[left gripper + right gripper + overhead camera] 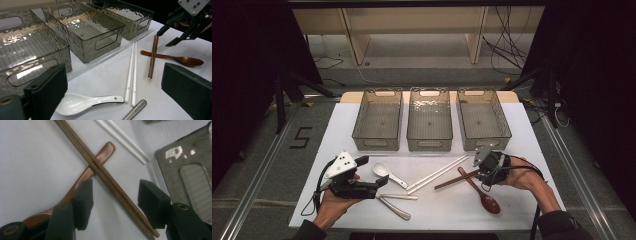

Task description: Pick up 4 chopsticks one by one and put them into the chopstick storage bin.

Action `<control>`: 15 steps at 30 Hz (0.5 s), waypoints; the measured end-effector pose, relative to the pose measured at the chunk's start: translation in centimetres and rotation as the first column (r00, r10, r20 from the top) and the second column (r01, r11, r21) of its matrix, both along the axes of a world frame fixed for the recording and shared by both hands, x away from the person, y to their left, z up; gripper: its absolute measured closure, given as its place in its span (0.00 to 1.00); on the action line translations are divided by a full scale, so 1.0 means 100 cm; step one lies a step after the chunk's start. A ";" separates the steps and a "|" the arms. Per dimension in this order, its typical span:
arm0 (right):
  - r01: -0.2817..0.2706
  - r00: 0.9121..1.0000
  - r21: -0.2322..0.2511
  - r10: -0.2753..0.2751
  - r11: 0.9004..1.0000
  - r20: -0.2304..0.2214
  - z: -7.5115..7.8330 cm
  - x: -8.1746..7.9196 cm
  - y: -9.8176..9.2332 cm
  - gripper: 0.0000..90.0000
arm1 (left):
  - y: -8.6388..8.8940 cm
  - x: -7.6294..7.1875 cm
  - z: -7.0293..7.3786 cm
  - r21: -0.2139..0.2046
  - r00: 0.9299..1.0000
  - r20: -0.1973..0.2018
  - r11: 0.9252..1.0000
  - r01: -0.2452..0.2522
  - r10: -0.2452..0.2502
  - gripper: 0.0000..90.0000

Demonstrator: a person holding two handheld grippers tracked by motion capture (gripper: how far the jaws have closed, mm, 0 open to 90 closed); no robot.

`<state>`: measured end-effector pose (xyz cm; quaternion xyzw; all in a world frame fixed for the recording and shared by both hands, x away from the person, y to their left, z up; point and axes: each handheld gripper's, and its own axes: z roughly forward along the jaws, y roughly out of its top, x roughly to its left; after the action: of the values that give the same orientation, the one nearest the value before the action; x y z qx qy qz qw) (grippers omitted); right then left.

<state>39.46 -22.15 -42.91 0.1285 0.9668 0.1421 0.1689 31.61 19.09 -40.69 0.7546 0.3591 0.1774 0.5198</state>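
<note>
Left gripper hovers wide open beside the glossy white ceramic spoon. Right of that spoon, the right gripper, jaws apart, straddles the slim brown wooden chopsticks; closing and lifting likely comes next.

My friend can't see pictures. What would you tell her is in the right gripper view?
The right gripper, jaws open, hovers over a pair of brown wooden chopsticks that lie crossed on top of a brown wooden spoon's handle on a white table. Two white chopsticks lie farther off, and a clear grey plastic bin sits at the right.
</note>
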 end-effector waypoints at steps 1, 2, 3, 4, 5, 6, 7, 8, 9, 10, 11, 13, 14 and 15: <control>-0.001 1.000 -0.012 0.001 1.000 -0.008 -0.002 0.001 0.000 0.55 | 0.000 0.000 0.000 0.000 1.000 -0.001 1.000 -0.001 0.001 0.07; -0.001 1.000 -0.012 0.001 1.000 -0.008 -0.002 0.001 0.000 0.55 | 0.000 0.000 0.000 -0.003 1.000 -0.001 1.000 -0.002 0.002 0.07; -0.007 1.000 -0.025 0.007 1.000 -0.015 -0.007 0.003 0.000 0.57 | 0.000 0.000 0.000 0.000 1.000 -0.001 1.000 0.000 0.000 0.07; -0.011 1.000 -0.033 0.010 0.999 -0.022 -0.009 0.004 0.000 0.58 | 0.000 0.000 0.000 0.000 1.000 -0.001 1.000 0.000 0.000 0.07; -0.011 1.000 -0.033 0.010 0.999 -0.022 -0.009 0.004 0.000 0.58 | 0.000 0.000 0.000 -0.002 1.000 0.000 1.000 -0.001 0.001 0.07; -0.009 1.000 -0.040 0.008 0.999 -0.024 -0.011 0.005 0.000 0.59 | 0.000 0.000 0.000 0.001 1.000 -0.001 1.000 0.001 -0.001 0.07; -0.010 1.000 -0.046 0.009 0.999 -0.024 -0.013 0.005 0.000 0.60 | 0.000 0.000 0.000 -0.002 1.000 -0.001 1.000 -0.001 0.001 0.07; -0.012 1.000 -0.050 0.010 0.999 -0.025 -0.015 0.006 0.000 0.61 | 0.000 0.000 0.000 -0.002 1.000 -0.001 1.000 0.000 0.000 0.07; -0.014 0.999 -0.060 0.012 0.998 -0.030 -0.015 0.006 0.000 0.62 | 0.000 0.000 0.000 -0.001 1.000 0.000 1.000 0.000 0.000 0.07; -0.016 0.999 -0.062 0.014 0.998 -0.030 -0.016 0.006 0.000 0.63 | 0.000 0.000 0.000 0.001 1.000 -0.001 1.000 0.001 -0.001 0.07; -0.022 0.999 -0.062 0.021 0.998 -0.030 -0.017 0.007 0.000 0.63 | 0.000 0.000 0.000 -0.002 1.000 -0.001 1.000 0.000 0.000 0.07; -0.025 0.999 -0.065 0.023 0.998 -0.022 -0.019 0.008 0.000 0.65 | 0.000 0.000 0.000 0.004 1.000 0.000 1.000 0.003 -0.003 0.07; -0.030 0.999 -0.068 0.028 0.997 -0.028 -0.019 0.009 0.000 0.65 | 0.000 0.000 0.000 0.003 1.000 -0.002 1.000 0.003 -0.003 0.07; -0.030 0.999 -0.068 0.028 0.997 -0.028 -0.019 0.009 0.000 0.65 | 0.000 0.000 0.000 0.003 1.000 -0.002 1.000 0.003 -0.003 0.07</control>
<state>40.37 -22.15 -44.85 0.1104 0.9752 0.1094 0.1579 31.60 19.10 -40.68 0.7562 0.3581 0.1764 0.5185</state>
